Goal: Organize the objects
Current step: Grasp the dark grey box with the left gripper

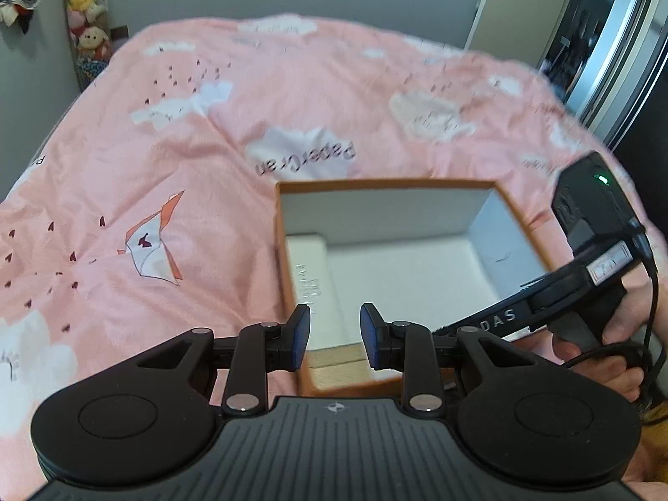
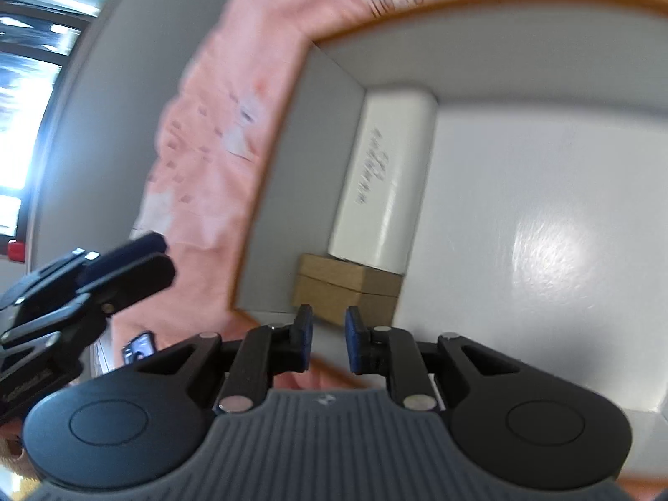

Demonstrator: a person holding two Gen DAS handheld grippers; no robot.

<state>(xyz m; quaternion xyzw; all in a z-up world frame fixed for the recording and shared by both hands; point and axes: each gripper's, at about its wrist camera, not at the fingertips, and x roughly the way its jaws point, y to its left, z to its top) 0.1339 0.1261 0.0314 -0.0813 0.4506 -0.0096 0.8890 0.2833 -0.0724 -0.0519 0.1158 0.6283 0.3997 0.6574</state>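
Observation:
An open box with an orange rim [image 1: 384, 183] and white inside lies on a pink bedspread [image 1: 167, 167]. Along its left wall rests a long white case [image 1: 309, 267] [image 2: 388, 183], and a small wooden box [image 1: 338, 365] [image 2: 350, 288] sits in the near corner against the case's end. My left gripper [image 1: 335, 336] hovers above that corner, jaws a little apart with nothing between them. My right gripper [image 2: 329, 338] hangs over the box's near edge, facing the wooden box; its blue pads stand narrowly apart and hold nothing. A hand [image 1: 626, 325] holds its handle at the right.
The bedspread reaches a grey wall at the back. Stuffed toys [image 1: 87, 12] hang in the far left corner, and a door and dark glass panels [image 1: 605, 41] stand at the far right. My left gripper [image 2: 167, 258] shows beside the box in the right wrist view.

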